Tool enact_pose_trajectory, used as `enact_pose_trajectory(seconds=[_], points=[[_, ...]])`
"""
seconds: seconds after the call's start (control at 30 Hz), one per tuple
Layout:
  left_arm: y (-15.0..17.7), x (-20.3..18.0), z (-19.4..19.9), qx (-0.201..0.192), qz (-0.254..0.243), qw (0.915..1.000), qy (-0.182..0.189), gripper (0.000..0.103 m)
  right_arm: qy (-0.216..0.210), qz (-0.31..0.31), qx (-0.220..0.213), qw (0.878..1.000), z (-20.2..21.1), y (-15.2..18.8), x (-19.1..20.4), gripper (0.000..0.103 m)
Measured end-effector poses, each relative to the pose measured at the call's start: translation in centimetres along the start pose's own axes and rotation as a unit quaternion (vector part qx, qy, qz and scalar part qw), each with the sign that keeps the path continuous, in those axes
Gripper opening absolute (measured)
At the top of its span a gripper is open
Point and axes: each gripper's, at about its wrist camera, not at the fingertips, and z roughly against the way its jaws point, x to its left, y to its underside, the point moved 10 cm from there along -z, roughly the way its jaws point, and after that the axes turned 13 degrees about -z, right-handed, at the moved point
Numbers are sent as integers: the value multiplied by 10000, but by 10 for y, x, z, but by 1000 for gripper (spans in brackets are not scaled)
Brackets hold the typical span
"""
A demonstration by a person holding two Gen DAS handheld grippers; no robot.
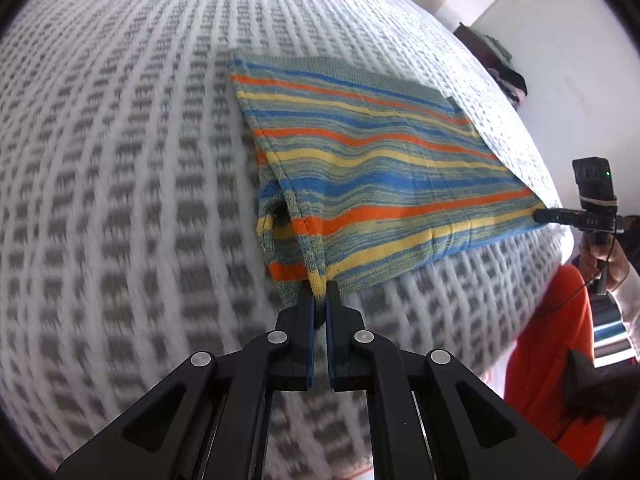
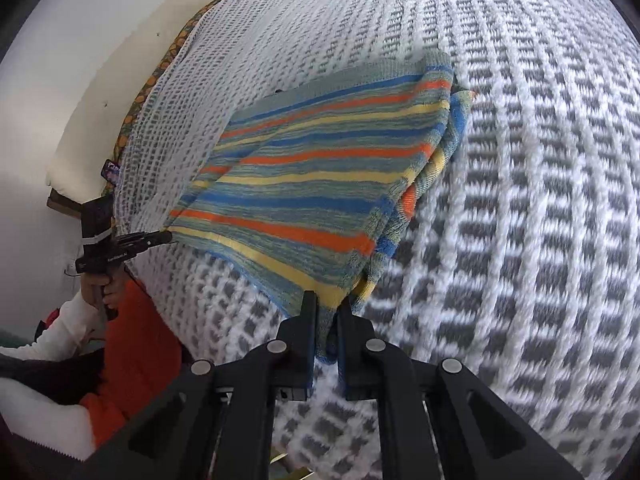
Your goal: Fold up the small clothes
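A striped knit garment point(image 1: 372, 168) in blue, orange, yellow and green lies folded on a white and grey patterned bedspread point(image 1: 120, 160). My left gripper point(image 1: 319, 300) is shut on its near left corner, which lifts slightly. My right gripper point(image 2: 328, 312) is shut on the near right corner of the garment point(image 2: 312, 184). The right gripper also shows in the left wrist view point(image 1: 544, 215) at the garment's right corner. The left gripper shows in the right wrist view point(image 2: 166, 237) at the garment's left corner.
The person's orange top point(image 1: 548, 344) is at the bed's near edge. A pile of dark clothes point(image 1: 500, 68) sits at the far right of the bed. White walls lie beyond. A cushion point(image 2: 120, 92) lies at the bed's left side.
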Motion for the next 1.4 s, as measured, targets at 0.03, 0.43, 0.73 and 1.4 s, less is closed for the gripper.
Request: enact_pose_trajectory(seconds=[0.03,0.43,0.73,1.4], points=[[10,-4,-2,68,-5,10000,7,2,-19,-57,67,10000,0,12,-4,9],[12,35,38,-402,737,9919,-949,68,848,-241,-893,9921,51,19,-30,37],[-50,-19,-2,-654,-30,9941,-864,75,299,269,-724,9966,-17,-23,31,37],[-30,-6,-40,147,188,9939,-1080,76,1209,192,187,9923,-28,31,-16,25]])
